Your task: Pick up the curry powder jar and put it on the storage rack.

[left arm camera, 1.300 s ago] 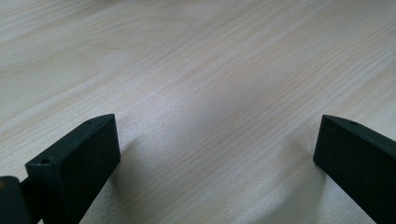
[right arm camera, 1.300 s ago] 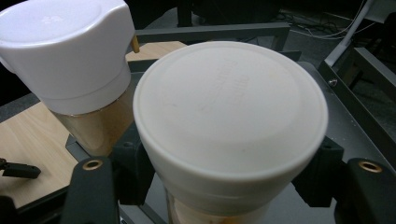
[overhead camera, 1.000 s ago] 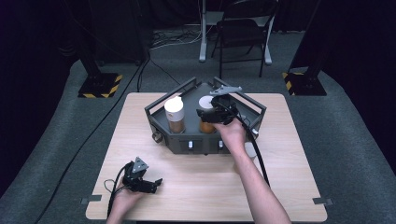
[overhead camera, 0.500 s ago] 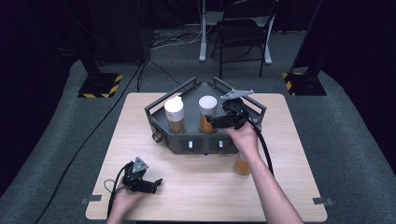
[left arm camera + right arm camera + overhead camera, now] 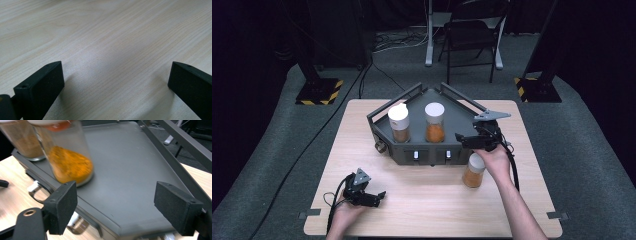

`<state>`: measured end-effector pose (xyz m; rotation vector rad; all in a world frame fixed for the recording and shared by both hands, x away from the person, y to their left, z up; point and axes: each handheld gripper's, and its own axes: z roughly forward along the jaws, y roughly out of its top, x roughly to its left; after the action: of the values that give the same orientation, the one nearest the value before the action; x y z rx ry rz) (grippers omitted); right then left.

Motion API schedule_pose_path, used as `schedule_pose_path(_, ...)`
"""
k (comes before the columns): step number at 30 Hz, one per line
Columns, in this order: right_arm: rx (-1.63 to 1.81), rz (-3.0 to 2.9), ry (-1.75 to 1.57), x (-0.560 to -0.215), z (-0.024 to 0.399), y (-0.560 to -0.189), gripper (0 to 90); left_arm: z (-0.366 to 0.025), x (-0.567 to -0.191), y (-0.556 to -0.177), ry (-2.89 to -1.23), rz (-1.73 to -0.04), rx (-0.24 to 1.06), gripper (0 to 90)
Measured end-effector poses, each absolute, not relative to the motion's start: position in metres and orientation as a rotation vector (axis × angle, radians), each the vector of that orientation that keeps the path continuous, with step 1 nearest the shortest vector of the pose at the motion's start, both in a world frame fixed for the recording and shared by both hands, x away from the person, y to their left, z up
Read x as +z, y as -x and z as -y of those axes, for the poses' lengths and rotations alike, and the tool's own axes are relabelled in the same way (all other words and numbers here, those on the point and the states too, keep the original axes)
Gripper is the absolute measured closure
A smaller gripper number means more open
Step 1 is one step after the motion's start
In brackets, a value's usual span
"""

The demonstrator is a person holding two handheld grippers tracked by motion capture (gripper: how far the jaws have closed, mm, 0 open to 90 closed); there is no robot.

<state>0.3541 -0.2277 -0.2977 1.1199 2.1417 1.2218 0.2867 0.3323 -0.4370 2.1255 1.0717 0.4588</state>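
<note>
1. on the table, the grey tray already held two spice jars; a knock from the right gripper risked toppling the orange-filled jar beside it.
2. a third jar stood on the table just beside the tray front, under the right hand; a sweeping wrist might have tipped it.
3. right jaws had just been opening, spread and empty.
4. left gripper rested spread on bare wood, harmless.

I see a black chair far behind my wooden table. Two stands with yellow and black stripes sit on the grey floor.
</note>
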Motion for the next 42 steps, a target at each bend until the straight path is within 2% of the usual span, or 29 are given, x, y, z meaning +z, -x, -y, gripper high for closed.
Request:
schedule_pose_path(24, 1.195, -2.013, -1.319, -0.35, 0.298, -0.321, 17.7, -0.332, -0.437, -0.287, -2.126, -1.072, 0.459, 0.6)
schedule_pose_path(42, 1.11, -2.0, -1.39, -0.401, 0.32, -0.29, 16.4, -0.332, -0.437, -0.287, -2.125, -1.072, 0.459, 0.7)
